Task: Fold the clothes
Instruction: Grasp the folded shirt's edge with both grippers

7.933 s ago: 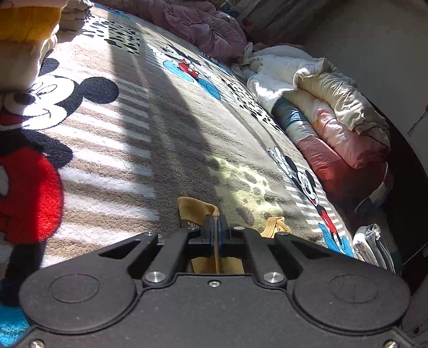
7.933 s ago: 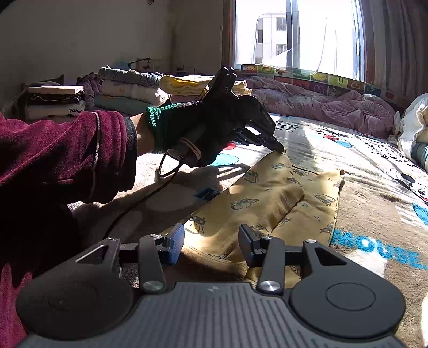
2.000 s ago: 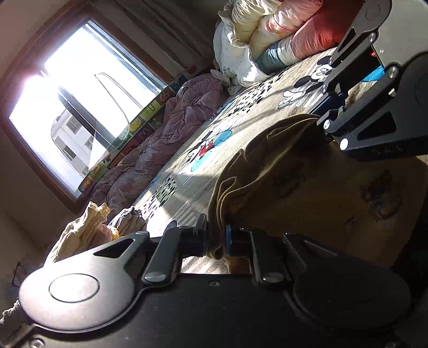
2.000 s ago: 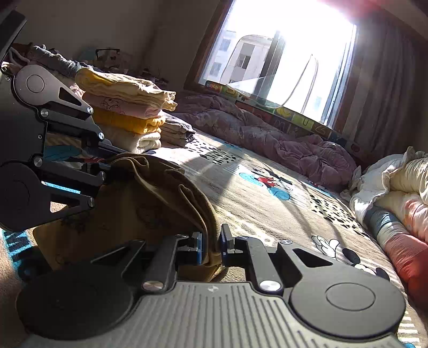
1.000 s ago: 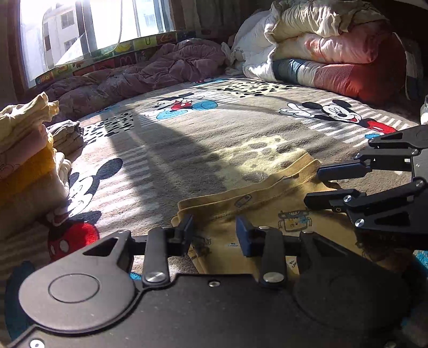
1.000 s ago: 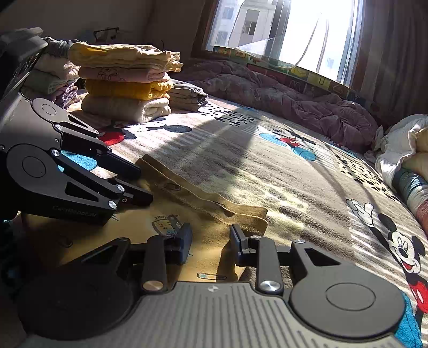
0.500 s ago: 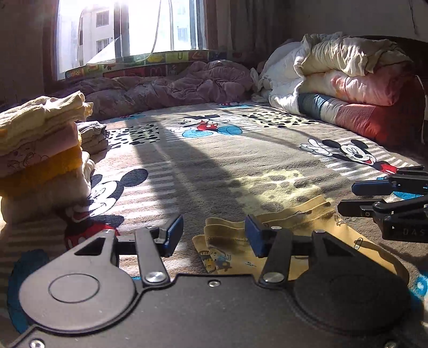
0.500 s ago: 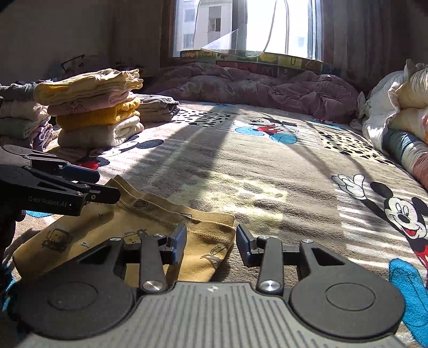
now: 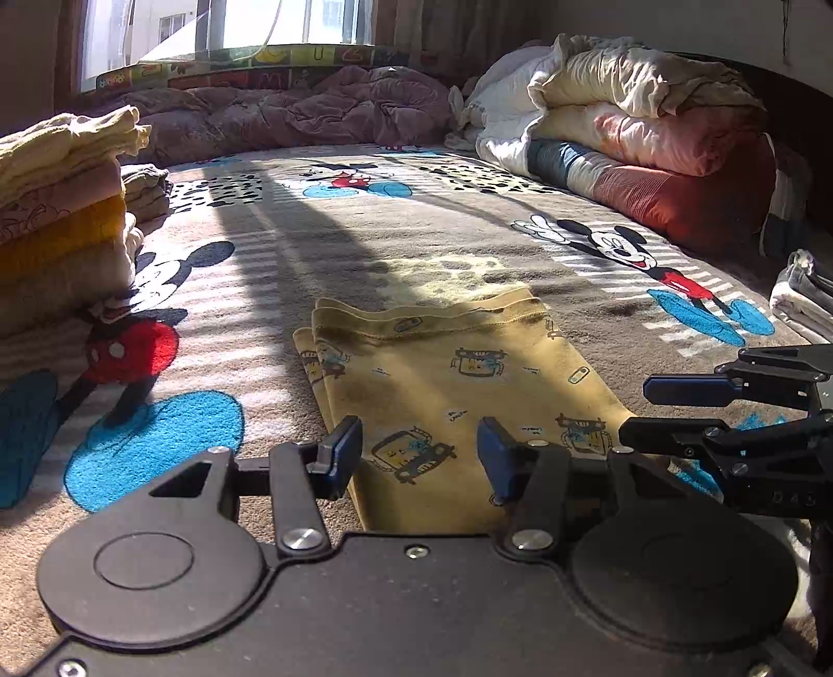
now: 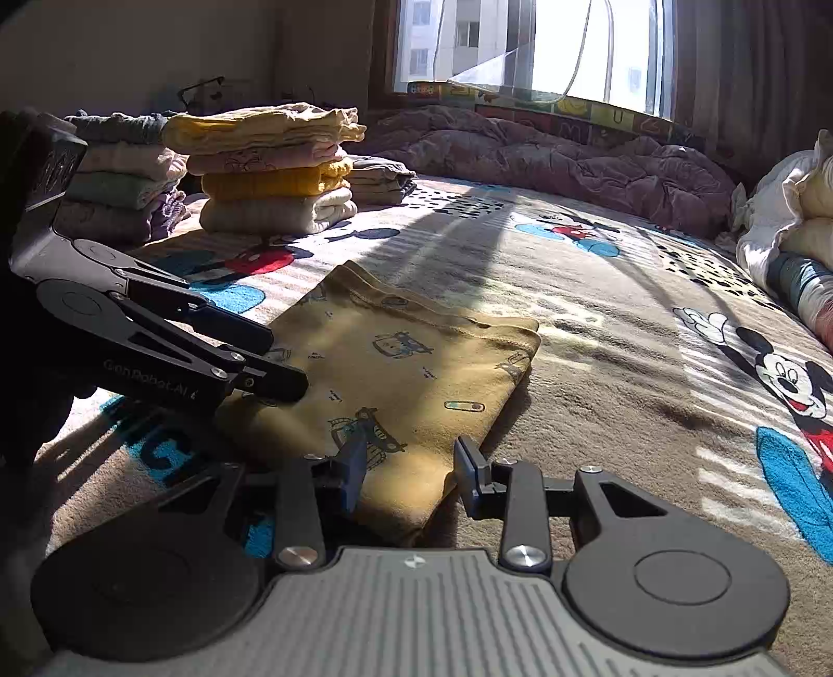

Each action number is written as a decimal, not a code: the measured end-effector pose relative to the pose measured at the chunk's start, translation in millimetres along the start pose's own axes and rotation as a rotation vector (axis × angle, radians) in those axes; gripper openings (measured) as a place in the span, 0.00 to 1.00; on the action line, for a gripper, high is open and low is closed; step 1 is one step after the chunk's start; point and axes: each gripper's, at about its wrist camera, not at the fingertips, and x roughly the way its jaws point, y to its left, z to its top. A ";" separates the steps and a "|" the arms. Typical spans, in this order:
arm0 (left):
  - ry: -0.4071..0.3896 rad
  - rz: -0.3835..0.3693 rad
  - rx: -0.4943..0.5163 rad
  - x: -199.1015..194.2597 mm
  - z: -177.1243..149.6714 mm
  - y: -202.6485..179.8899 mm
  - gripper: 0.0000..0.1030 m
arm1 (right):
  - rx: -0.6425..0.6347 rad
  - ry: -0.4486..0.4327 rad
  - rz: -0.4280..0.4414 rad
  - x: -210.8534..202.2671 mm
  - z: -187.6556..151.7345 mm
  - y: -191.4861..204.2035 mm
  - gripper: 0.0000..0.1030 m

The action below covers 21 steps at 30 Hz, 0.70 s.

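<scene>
Sunlight falls across the yellow garment (image 9: 447,385), which lies folded flat on the Mickey Mouse blanket (image 9: 364,234), printed with little cars. Its long axis runs from 6 o'clock toward 12 o'clock in the left wrist view, with the stitched hem at the far end, toward the window (image 10: 526,47); in the right wrist view the same axis leans from 6 toward 11 o'clock.

The left gripper (image 9: 419,450) hovers over the near end of the cloth with its 2 blue-padded fingers spread wide, nothing between them. The right gripper (image 10: 408,468) is likewise parted, straddling the near right corner of the fold without pinching it. Each tool shows in the other's view, low at 3 o'clock and at 9 o'clock.

2 seconds ago both tools were pinched on the bunched, lifted cloth; since then they have let go and backed off, and the garment has settled flat.

At 10 o'clock in the right view sits a stack of folded clothes (image 10: 270,166); rolled quilts (image 9: 640,125) lie at 2 o'clock in the left view.
</scene>
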 end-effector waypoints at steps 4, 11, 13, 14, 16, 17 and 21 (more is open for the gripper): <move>0.033 -0.047 -0.268 6.1 -1.8 32.9 0.48 | 0.285 -0.026 0.036 -11.1 0.8 -31.0 0.52; 0.051 -0.158 -0.500 32.5 -5.6 54.5 0.46 | 0.523 0.009 0.124 26.0 -7.6 -56.8 0.52; 0.047 -0.180 -0.545 41.8 -3.4 58.5 0.44 | 0.513 0.012 0.128 38.4 -2.4 -57.9 0.52; 0.046 -0.186 -0.557 46.2 -2.1 59.3 0.41 | 0.510 0.013 0.131 44.5 0.2 -58.6 0.52; 0.049 -0.187 -0.565 54.2 0.8 60.0 0.34 | 0.532 0.016 0.153 51.0 3.3 -64.5 0.52; 0.052 -0.192 -0.572 57.4 1.3 61.0 0.31 | 0.541 0.020 0.162 53.2 4.8 -66.5 0.52; 0.063 -0.233 -0.611 62.9 0.5 67.1 0.21 | 0.540 0.045 0.218 63.8 14.8 -68.0 0.52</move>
